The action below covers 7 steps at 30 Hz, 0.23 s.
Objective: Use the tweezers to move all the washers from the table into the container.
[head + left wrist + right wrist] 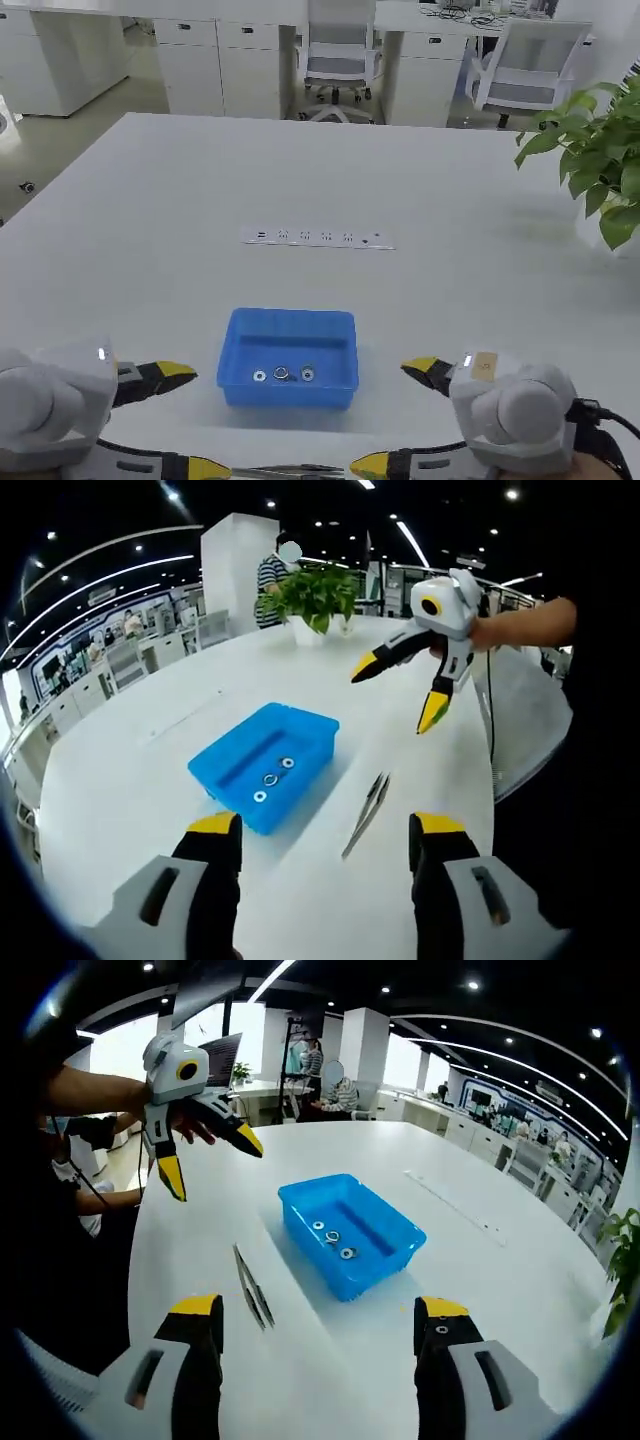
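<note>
A blue container (288, 390) stands on the white table near its front edge, with three metal washers (282, 374) lying in a row inside. The tweezers (290, 469) lie flat on the table in front of it, untouched. My left gripper (205, 420) hovers open to the container's left, and my right gripper (380, 415) hovers open to its right. The left gripper view has the container (290, 802), washers (272, 780), tweezers (368, 810) and the raised right gripper (392, 702). The right gripper view has the container (365, 1275), washers (332, 1239), tweezers (252, 1285) and left gripper (220, 1173).
A white power strip (318, 238) lies on the table beyond the container. A potted plant (600, 150) stands at the table's right edge. Office chairs (340, 50) and cabinets stand past the far edge. People sit at distant desks (330, 1085).
</note>
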Tool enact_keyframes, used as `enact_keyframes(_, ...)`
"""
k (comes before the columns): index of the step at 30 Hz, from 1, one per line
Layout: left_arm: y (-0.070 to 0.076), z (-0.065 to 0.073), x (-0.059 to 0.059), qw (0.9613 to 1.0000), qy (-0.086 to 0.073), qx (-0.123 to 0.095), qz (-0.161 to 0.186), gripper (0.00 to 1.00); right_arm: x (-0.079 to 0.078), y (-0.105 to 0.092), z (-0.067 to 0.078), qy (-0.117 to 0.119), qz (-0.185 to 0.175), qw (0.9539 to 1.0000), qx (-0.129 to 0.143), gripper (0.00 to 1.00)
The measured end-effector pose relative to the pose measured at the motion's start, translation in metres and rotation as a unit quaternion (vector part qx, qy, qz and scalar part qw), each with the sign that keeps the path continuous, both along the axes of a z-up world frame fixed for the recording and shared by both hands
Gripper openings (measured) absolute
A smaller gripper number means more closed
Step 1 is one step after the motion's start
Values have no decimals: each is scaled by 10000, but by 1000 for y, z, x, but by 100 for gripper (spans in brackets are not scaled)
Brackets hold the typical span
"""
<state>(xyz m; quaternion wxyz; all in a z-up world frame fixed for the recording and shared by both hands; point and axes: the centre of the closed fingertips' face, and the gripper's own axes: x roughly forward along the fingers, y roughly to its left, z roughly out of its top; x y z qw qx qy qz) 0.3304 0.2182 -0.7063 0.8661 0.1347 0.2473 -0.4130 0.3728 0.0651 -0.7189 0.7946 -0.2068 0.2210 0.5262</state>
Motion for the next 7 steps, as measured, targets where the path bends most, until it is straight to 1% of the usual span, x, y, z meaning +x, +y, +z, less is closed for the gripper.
enact_keyframes(1, 0, 1, 0, 10000, -14, -30, 20, 80, -1, -1, 1, -8, -17, 10000, 26, 82)
enact_keyframes(4, 1, 4, 0, 9999, -57, -91, 83, 86, -5, -6, 4, -40, -48, 10000, 48, 87)
enact_keyframes(7, 1, 3, -1, 9998, -48, -102, 139, 93, -6, -10, 5, -31, -137, 9998, 116, 93)
